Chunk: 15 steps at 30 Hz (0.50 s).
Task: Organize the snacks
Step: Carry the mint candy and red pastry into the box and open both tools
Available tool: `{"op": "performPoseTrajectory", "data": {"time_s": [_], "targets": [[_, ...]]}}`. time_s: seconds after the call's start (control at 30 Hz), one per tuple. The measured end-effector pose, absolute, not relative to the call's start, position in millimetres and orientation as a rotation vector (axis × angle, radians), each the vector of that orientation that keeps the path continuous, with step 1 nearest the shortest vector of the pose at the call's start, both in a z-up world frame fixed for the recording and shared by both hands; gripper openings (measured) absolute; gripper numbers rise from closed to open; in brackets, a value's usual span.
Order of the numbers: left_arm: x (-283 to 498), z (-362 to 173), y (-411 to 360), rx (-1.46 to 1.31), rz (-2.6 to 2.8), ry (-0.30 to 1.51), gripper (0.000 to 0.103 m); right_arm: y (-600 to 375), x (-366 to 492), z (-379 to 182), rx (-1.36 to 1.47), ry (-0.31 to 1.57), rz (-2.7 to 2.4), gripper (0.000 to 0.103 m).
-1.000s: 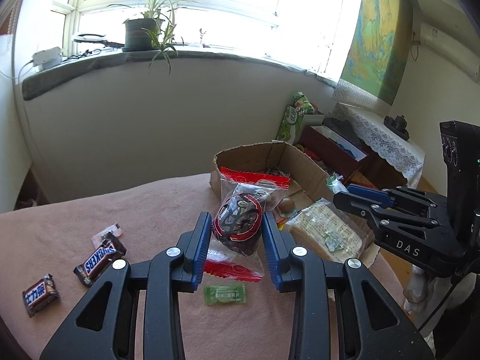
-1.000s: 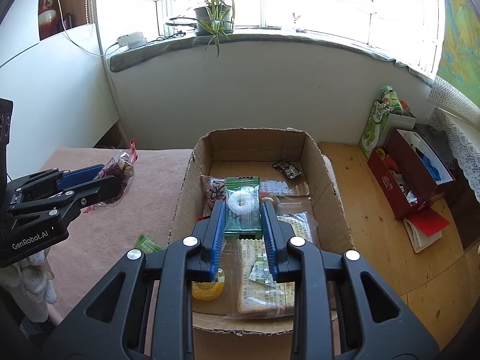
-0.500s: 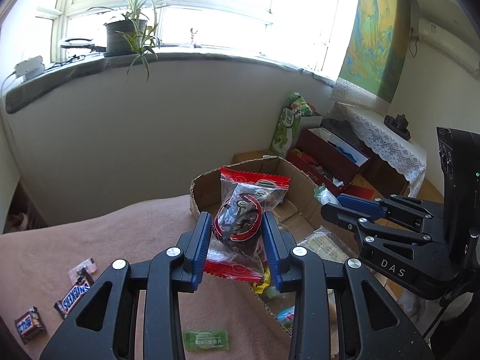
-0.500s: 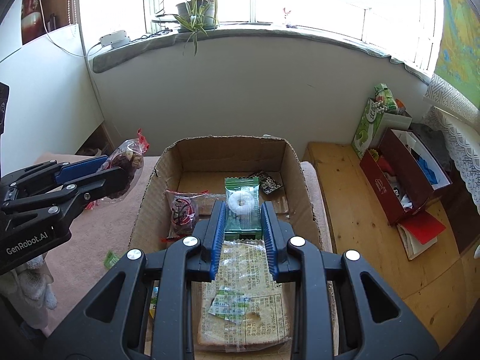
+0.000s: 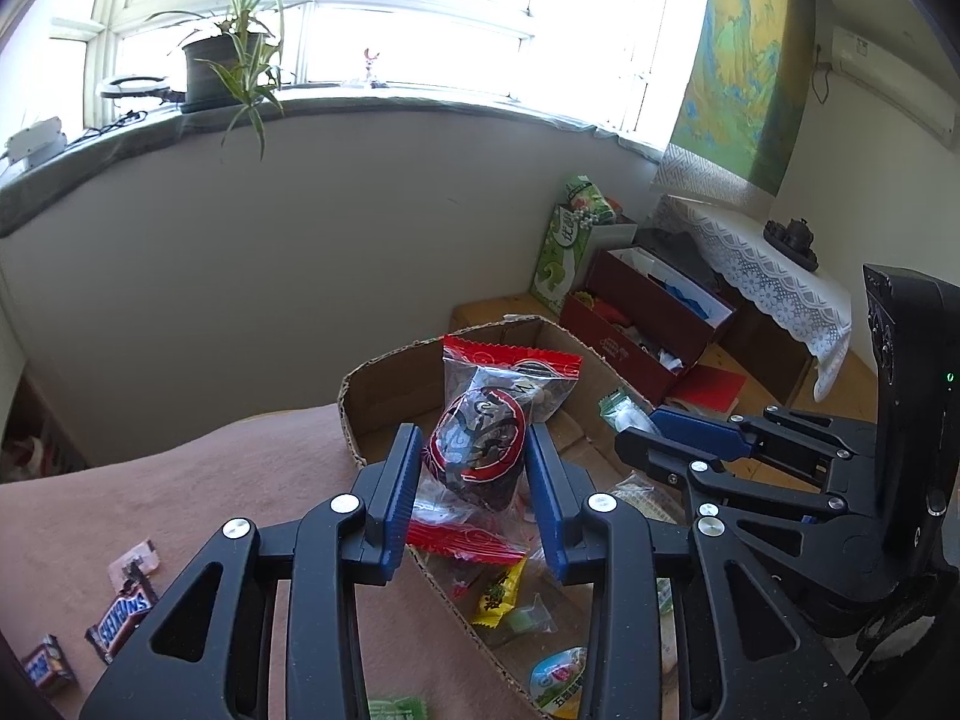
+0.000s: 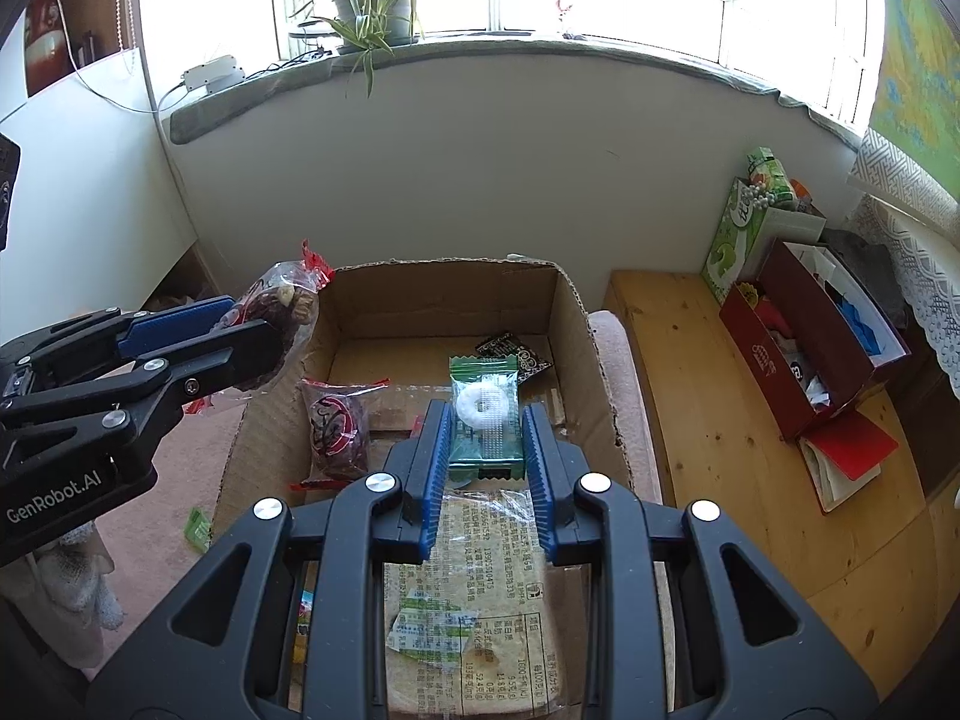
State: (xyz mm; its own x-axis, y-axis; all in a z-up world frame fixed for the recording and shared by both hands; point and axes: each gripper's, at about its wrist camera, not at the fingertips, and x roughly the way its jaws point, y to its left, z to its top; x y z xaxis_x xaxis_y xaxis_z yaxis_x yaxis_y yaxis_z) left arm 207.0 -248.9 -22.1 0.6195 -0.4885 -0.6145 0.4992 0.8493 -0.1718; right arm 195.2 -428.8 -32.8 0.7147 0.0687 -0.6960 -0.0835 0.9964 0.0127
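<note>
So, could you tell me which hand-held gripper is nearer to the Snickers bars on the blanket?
Left. The left hand-held gripper is just right of the Snickers bars; the right hand-held gripper is farther right, above the cardboard box.

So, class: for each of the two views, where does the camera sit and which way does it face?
Left wrist: on the left gripper, looking down past its date packet at the cardboard box; right gripper alongside.
Right wrist: on the right gripper, over the box interior, holding a green candy.
Shared: box, windowsill plant.
</note>
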Motion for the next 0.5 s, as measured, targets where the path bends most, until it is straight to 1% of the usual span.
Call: {"op": "performPoseTrajectory", "data": {"time_s": [0.27, 0.33, 0.37, 0.4, 0.5], "targets": [[206.0, -18.1, -249.2, 0.017, -0.571, 0.69, 0.035, -431.0, 195.3, -33.0, -0.013, 0.775, 0.075, 0.027], [206.0, -17.3, -249.2, 0.023, -0.569, 0.686, 0.04, -431.0, 194.6, -32.4, -0.015, 0.772, 0.071, 0.038], [205.5, -16.8, -248.5, 0.024, -0.567, 0.681, 0.041, -430.7, 193.6, -31.6, -0.019, 0.768, 0.066, 0.049], [205.3, -16.3, -248.6, 0.026, -0.567, 0.68, 0.041, -430.5, 192.5, -30.8, -0.023, 0.762, 0.062, 0.053], [204.9, -15.1, -247.0, 0.022, -0.565, 0.677, 0.041, -431.2, 189.8, -29.0, -0.026, 0.758, 0.056, 0.054]]}}
